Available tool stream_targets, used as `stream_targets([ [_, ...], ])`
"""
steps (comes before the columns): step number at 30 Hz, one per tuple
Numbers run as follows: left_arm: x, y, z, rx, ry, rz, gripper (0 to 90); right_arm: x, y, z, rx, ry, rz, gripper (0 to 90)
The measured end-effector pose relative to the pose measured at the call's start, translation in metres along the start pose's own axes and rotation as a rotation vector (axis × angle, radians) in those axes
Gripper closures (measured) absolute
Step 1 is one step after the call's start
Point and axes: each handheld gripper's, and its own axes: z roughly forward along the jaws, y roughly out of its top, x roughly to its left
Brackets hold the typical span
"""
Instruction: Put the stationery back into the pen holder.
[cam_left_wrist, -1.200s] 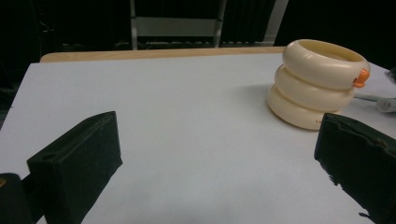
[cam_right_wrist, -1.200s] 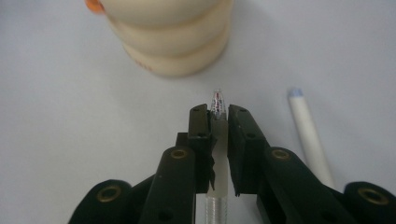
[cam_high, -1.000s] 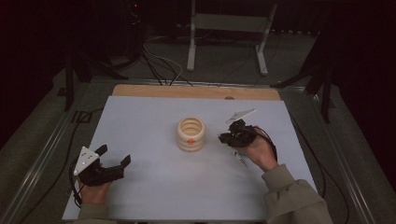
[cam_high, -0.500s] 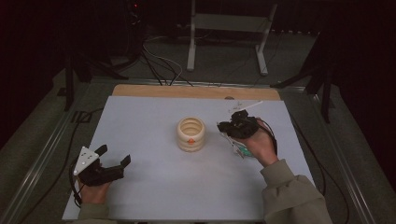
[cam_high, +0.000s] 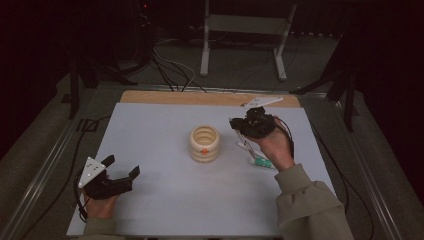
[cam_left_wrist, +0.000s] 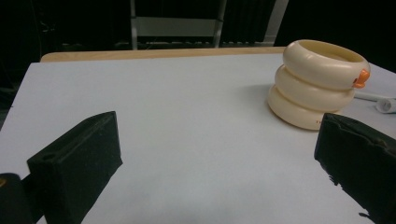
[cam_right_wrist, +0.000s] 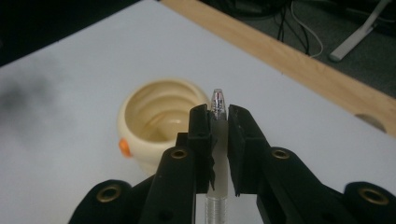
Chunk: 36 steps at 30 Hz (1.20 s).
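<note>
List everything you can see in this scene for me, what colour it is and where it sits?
Ribbed cup: one, cream with a small orange spot, middle of the mat.
Pen: one, clear and whitish, clamped between the right gripper's jaws, its tip pointing toward the cup.
Small tube: one, white with a green part, lying on the mat under the right hand; too small to identify.
Mat: one, pale grey-blue, covering the table.
Wooden edge: one, light brown, along the far side of the mat.
Metal stand: one, grey, on the floor beyond the table.
Cables: several, black and white, on the floor behind.
Left gripper: black, jaws wide open, near left of the mat.
Right gripper: black, lifted, right of the cup.
</note>
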Motion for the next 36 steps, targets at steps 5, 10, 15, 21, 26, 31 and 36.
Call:
stream_targets([
  [5,0.0,0.0,0.0,0.0,-0.001,0.001,1.0,0.0,0.011,0.0,-0.02,-0.008,0.001,80.8],
  [10,0.0,0.0,0.0,0.001,-0.001,0.0,1.0,0.001,0.018,0.001,-0.033,-0.014,-0.005,80.8],
  [15,0.0,0.0,0.001,0.0,-0.003,-0.001,1.0,0.001,0.025,0.001,-0.058,-0.015,0.007,80.8],
  [21,0.0,0.0,0.0,0.001,-0.004,0.0,1.0,-0.001,0.031,0.004,-0.06,-0.016,0.013,80.7],
  [26,0.0,0.0,0.001,0.003,-0.008,-0.001,1.0,-0.003,0.035,0.006,-0.075,-0.021,0.027,80.7],
  [31,-0.001,0.002,0.001,0.012,-0.007,0.024,1.0,-0.003,0.04,0.008,-0.086,-0.016,0.036,80.7],
  [36,-0.001,0.003,0.001,0.013,-0.021,0.025,1.0,-0.001,0.044,0.011,-0.11,-0.012,0.039,80.7],
])
